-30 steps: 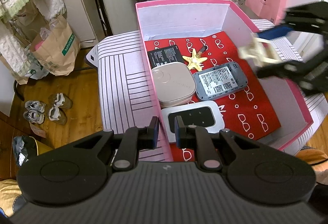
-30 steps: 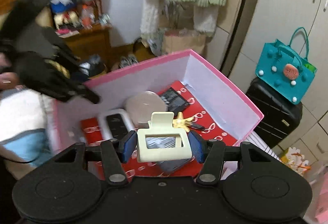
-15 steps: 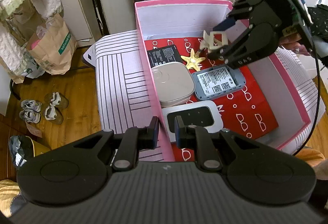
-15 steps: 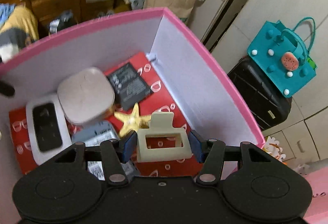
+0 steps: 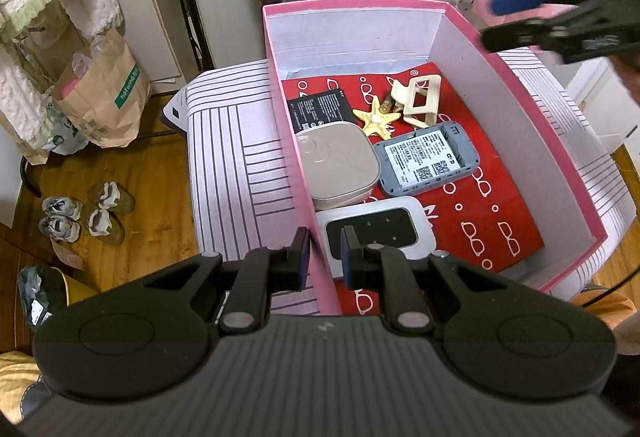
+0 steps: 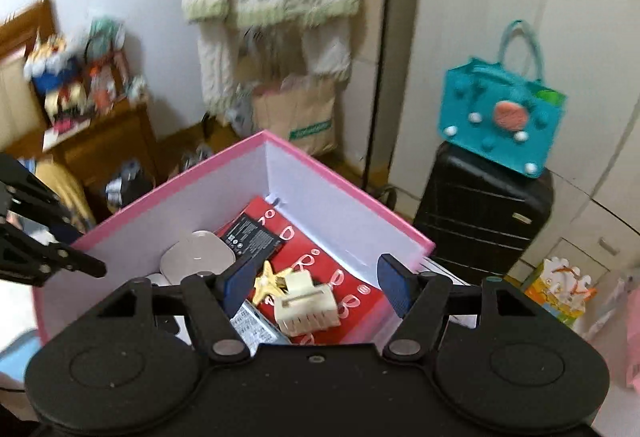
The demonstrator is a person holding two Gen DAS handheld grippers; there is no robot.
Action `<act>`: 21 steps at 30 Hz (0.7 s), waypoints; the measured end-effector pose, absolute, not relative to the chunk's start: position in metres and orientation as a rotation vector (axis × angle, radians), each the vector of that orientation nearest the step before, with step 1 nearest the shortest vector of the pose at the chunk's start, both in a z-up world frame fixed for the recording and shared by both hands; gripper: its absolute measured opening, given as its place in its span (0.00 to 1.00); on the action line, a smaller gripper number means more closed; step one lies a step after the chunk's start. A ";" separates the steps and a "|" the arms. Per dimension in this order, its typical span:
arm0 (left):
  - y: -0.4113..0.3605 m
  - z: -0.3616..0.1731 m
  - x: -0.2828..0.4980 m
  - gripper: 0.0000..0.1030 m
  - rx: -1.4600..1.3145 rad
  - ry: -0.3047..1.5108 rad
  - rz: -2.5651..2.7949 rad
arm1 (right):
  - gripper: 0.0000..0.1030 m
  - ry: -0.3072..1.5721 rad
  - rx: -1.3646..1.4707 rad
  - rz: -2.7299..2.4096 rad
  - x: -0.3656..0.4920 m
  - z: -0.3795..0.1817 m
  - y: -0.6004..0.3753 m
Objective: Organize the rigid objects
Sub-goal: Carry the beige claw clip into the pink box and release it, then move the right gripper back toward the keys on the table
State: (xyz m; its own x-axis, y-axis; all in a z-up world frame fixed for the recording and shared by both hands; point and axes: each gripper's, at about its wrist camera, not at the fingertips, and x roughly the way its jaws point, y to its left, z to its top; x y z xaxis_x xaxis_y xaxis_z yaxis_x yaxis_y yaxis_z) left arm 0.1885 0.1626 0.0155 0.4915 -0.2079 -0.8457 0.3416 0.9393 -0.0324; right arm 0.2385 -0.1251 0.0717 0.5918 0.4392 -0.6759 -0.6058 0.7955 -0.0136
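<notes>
Black right gripper (image 6: 316, 287): fingers spread wide, nothing between them, poised above the box's far-right rim.
Black left gripper (image 5: 325, 251): fingers close, straddling the near wall of the pink box (image 5: 536, 125); whether they pinch it, cannot tell.
Hair clip (image 6: 306, 303): cream, lying on the red liner (image 5: 500, 205) below and just ahead of the right gripper, touching the gold starfish (image 5: 376, 117); right gripper is nearer.
Long axis: roughly across the right gripper's fingers.
Count in box: one clip, one starfish, one battery (image 5: 322, 111), one beige case (image 5: 338, 167), two routers, grey (image 5: 426, 161) and white (image 5: 378, 233).
</notes>
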 end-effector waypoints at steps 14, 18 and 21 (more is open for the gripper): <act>0.157 0.017 0.189 0.13 0.153 1.013 -0.300 | 0.69 0.632 -0.103 0.531 0.173 0.035 -0.204; 0.150 0.016 0.187 0.13 0.206 1.007 -0.298 | 0.71 0.564 -0.136 0.492 0.157 0.026 -0.212; 0.146 0.015 0.185 0.13 0.244 0.997 -0.293 | 0.71 0.575 -0.133 0.508 0.153 0.018 -0.215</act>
State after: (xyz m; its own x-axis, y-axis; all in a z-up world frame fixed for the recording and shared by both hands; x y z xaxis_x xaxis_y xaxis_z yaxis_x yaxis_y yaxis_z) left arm 0.1847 0.1456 0.0154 0.5092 -0.1293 -0.8509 0.3508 0.9340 0.0680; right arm 0.1532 -0.2152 0.0178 0.7201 0.4215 -0.5512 -0.4945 0.8690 0.0185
